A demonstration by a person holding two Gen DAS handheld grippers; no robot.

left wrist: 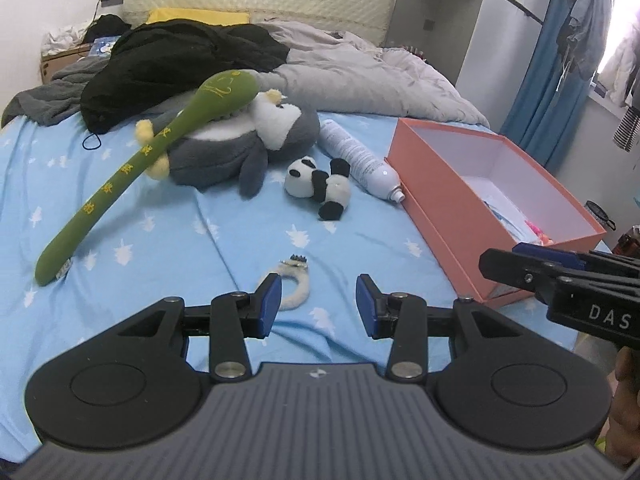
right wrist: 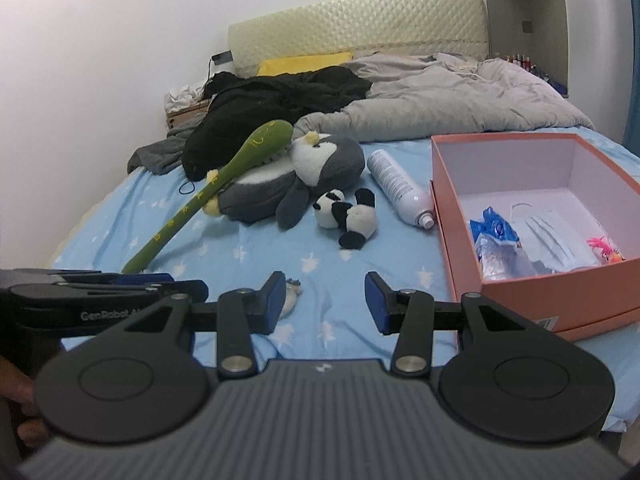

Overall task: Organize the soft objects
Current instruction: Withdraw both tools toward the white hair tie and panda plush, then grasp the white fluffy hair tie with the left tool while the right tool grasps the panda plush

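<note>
On the blue star sheet lie a long green plush stick [left wrist: 132,164] [right wrist: 216,190], a grey penguin plush [left wrist: 240,140] [right wrist: 296,176], a small panda plush [left wrist: 320,188] [right wrist: 348,216] and a white fluffy ring [left wrist: 294,292] [right wrist: 291,300]. My left gripper [left wrist: 319,304] is open and empty, just short of the ring. My right gripper [right wrist: 326,304] is open and empty beside it, left of the orange box [left wrist: 444,208] [right wrist: 560,292]. The box holds a face mask [right wrist: 548,236] and blue plastic wrappers [right wrist: 494,236].
A white spray can [left wrist: 360,160] [right wrist: 400,188] lies between the panda and the box. Black clothing [left wrist: 172,60] [right wrist: 276,108] and a grey duvet [left wrist: 360,80] [right wrist: 460,100] are heaped toward the headboard. A blue curtain [left wrist: 560,60] hangs at the right.
</note>
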